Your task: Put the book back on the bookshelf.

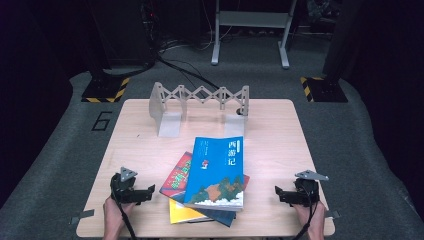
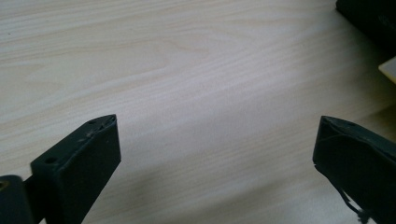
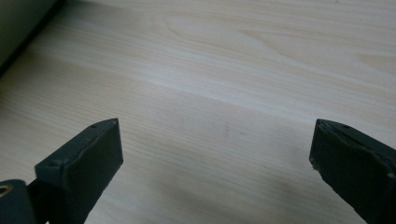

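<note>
Book stack at lower centre of the table [image 1: 150,130], both tools wide apart and empty.

Top blue book [image 1: 217,172] is stiff, fairly heavy, glossy and likely slippery; grip its overhanging edge. Left tool [image 1: 149,192] and right tool [image 1: 278,192] flank the stack.

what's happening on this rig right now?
A person holds the left gripper and right gripper low over the table, one on each side of a loose stack of books. Both are open and hold nothing. An expandable grey book rack stands at the far edge with no books in it.
</note>
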A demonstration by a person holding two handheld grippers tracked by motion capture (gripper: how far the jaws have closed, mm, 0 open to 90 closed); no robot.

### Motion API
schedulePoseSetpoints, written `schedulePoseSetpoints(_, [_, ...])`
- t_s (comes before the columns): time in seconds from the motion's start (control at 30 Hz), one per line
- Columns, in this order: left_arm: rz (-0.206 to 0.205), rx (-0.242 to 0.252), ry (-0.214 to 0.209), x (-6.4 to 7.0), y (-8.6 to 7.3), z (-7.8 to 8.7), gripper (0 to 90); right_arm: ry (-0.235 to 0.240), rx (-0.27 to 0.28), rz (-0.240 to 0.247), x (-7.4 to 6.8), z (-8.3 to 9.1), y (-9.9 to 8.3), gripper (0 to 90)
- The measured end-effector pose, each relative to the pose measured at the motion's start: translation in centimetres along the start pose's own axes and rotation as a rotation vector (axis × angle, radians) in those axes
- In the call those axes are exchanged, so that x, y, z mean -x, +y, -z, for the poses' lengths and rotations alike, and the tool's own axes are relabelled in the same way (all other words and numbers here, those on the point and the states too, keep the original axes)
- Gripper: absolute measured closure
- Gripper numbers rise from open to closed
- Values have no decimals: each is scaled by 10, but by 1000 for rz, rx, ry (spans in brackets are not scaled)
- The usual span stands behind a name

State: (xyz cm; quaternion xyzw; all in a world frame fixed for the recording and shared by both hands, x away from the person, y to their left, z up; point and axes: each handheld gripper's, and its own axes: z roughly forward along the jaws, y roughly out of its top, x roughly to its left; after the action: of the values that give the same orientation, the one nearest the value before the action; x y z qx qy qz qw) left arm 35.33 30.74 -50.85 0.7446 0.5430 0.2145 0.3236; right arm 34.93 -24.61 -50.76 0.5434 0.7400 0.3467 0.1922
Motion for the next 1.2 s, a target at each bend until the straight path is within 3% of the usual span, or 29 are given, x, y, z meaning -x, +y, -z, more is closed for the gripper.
schedulePoseSetpoints(0.2, [11, 6, -27, 5, 17, 0, 0, 49, 16, 31, -16, 6, 13, 24])
schedulePoseSetpoints(0.4, [-29, 25, -42, 16, 30, 6, 5, 95, 32, 51, -31, 13, 27, 26])
schedulePoseSetpoints(0.43, [-47, 19, -68, 18, 34, 9, 4, 105, 34, 72, -36, 14, 32, 26])
schedulePoseSetpoints(0.47, [-47, 19, -68, 18, 34, 9, 3, 105, 34, 72, -36, 14, 32, 26])
schedulePoseSetpoints(0.6, [-73, 29, -84, 25, 43, 9, 3, 168, 48, 91, -49, 18, 46, 33])
schedulePoseSetpoints(0.77, [-94, 38, -105, 33, 58, 7, 2, 206, 66, 120, -66, 21, 61, 40])
schedulePoseSetpoints(1.1, [-118, 51, -107, 43, 74, 3, 0, 266, 51, 173, -97, 18, 75, 54])
schedulePoseSetpoints(1.2, [-123, 37, -132, 43, 80, 1, 0, 275, 35, 189, -105, 13, 77, 61])
